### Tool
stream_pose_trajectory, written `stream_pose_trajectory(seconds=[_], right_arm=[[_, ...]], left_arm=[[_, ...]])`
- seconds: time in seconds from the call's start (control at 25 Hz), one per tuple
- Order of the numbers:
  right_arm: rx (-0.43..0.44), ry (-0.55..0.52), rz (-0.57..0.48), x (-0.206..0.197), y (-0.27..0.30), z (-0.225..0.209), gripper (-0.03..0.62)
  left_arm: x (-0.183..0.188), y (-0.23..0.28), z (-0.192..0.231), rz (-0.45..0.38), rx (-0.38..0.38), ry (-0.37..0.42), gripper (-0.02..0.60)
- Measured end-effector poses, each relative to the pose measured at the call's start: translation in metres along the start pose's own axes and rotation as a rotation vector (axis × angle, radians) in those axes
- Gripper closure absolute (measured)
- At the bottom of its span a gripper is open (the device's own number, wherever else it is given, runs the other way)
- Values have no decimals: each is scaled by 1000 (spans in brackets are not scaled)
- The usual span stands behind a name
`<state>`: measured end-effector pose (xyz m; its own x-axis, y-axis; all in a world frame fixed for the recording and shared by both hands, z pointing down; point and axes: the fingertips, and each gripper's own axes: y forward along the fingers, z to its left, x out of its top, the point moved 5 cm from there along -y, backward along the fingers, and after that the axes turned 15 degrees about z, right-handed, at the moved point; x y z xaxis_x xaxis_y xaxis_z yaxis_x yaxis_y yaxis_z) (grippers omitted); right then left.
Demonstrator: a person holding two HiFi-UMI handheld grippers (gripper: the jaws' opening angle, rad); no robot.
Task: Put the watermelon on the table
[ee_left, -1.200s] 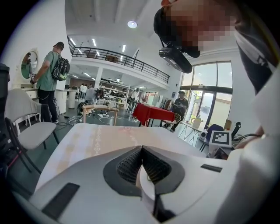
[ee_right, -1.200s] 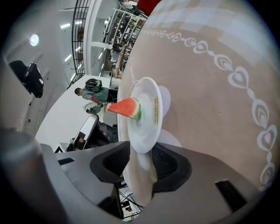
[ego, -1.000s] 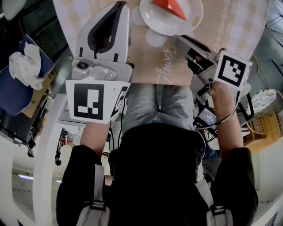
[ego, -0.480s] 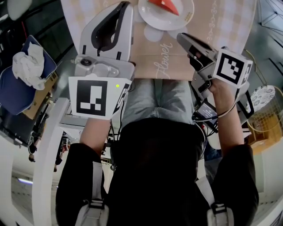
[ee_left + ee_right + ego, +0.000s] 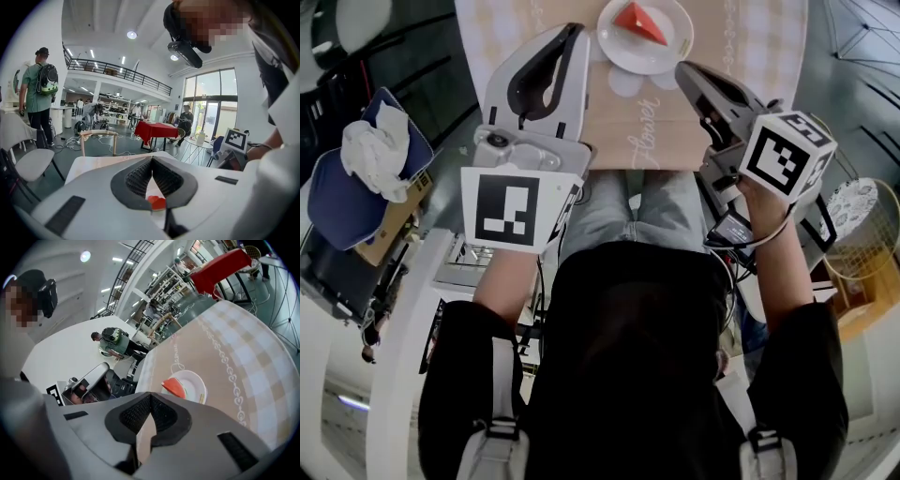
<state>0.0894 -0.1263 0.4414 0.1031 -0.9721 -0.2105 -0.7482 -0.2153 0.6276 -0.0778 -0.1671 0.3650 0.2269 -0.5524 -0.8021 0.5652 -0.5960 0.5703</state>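
A red watermelon slice (image 5: 639,23) lies on a white plate (image 5: 661,54) on the beige, checked table (image 5: 741,37), at the far edge of the head view. My left gripper (image 5: 571,30) hovers just left of the plate, jaws shut and empty. My right gripper (image 5: 681,67) hangs just right of the plate, shut with nothing between its pads. The right gripper view shows its closed tips (image 5: 150,394) with the slice (image 5: 174,386) and plate (image 5: 198,384) beyond them. In the left gripper view the tips (image 5: 152,159) meet, and a red bit of the slice (image 5: 157,202) shows through the gap below.
A blue cushion (image 5: 337,202) with a crumpled white cloth (image 5: 373,150) sits at the left. A wire basket (image 5: 867,234) stands at the right. A white chair (image 5: 28,159), a red table (image 5: 157,129) and people, one with a backpack (image 5: 40,89), fill the hall behind.
Both grippers have risen above the table, so the plate looks smaller and farther. The right gripper has rolled, turning its marker cube.
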Motion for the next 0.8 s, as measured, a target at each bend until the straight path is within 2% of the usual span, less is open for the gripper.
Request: stream_pose_trajectory(seconds=[0.28,0.4,0.48,0.8], right_arm=[[10,-222,-92,16,-27,56,580],[11,-269,-139,25,-43,76,580],[8,-293,-164,26,-55,89,580],[-69,-418,-254,24,-81,146,580]], left_arm=[[31,-29,-12,-46,-22,1,571],[41,-42,-17,-60,-31,44,571],[48,-54,-21,-73,-33,37,571],[68,-92,-28,-132,-65,92,571]])
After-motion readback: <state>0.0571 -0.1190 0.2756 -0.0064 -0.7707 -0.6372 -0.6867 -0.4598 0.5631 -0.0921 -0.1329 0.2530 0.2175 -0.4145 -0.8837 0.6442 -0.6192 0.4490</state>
